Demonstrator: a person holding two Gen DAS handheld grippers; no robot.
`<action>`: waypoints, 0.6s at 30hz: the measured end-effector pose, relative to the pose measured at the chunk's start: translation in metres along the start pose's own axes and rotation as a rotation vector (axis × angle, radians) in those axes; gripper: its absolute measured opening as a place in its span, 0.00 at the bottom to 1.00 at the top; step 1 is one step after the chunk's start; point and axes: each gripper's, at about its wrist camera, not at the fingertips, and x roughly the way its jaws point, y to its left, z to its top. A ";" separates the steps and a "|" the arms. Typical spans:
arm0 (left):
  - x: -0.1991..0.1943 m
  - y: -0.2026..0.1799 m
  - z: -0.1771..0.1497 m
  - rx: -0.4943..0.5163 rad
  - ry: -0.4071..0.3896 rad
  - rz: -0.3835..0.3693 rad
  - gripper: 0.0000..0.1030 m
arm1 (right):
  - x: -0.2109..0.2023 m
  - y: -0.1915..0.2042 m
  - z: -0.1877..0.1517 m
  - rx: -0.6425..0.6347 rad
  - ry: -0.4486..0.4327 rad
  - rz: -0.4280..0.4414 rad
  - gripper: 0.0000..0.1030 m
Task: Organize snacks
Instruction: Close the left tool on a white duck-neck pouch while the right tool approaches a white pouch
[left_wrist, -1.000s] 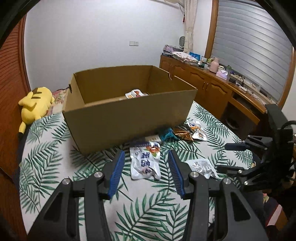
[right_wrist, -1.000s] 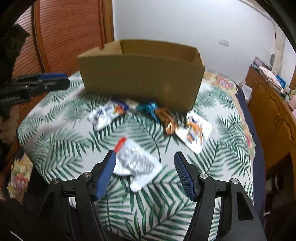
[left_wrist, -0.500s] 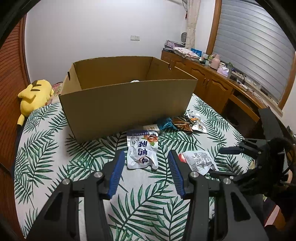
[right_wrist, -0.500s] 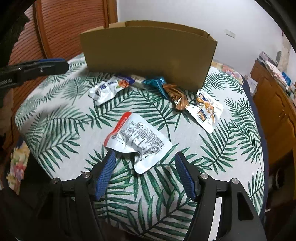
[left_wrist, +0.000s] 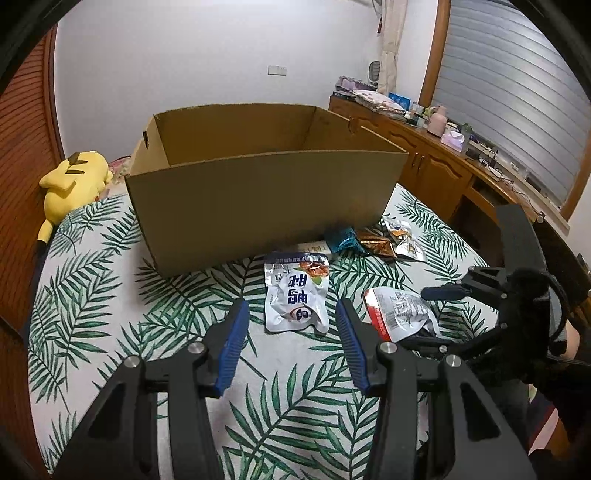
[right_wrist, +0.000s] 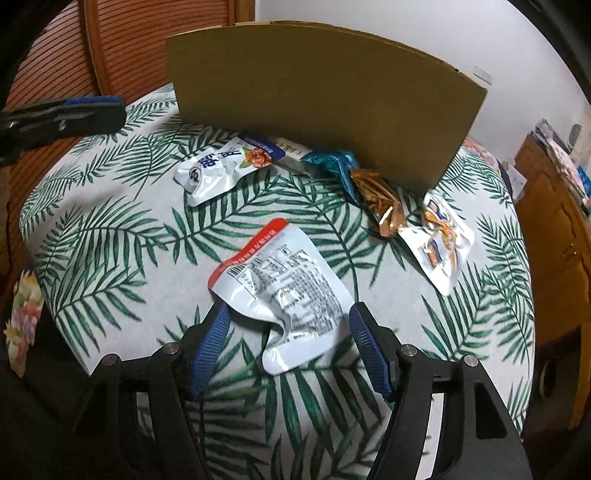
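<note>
An open cardboard box (left_wrist: 258, 192) stands on the leaf-print table (left_wrist: 92, 295); it also shows in the right wrist view (right_wrist: 325, 96). My left gripper (left_wrist: 291, 314) is open, its fingers either side of a white and blue snack pouch (left_wrist: 297, 293), just above the cloth. My right gripper (right_wrist: 288, 314) is open around the near end of a silver pouch with a red edge (right_wrist: 280, 273); this pouch also shows in the left wrist view (left_wrist: 399, 310). A teal packet (right_wrist: 332, 162), a brown packet (right_wrist: 380, 203) and a white and orange pouch (right_wrist: 439, 240) lie by the box.
A yellow plush toy (left_wrist: 74, 181) lies at the table's far left. A wooden sideboard (left_wrist: 436, 162) with clutter runs along the right under a shuttered window. A wooden slatted door (right_wrist: 110, 48) stands behind the table. The table edge is close below both grippers.
Both grippers have come lower and closer to the table. The left one now frames the white and blue pouch; the right one has closed in on the silver pouch. Both stay open.
</note>
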 end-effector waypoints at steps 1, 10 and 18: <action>0.002 0.000 0.000 -0.001 0.003 0.000 0.47 | 0.002 -0.001 0.002 0.005 -0.001 0.004 0.68; 0.025 -0.002 0.002 0.008 0.048 0.007 0.47 | 0.007 -0.014 0.001 0.075 -0.064 0.013 0.69; 0.056 -0.009 0.008 0.035 0.102 0.028 0.47 | 0.002 -0.015 -0.011 0.112 -0.153 -0.009 0.60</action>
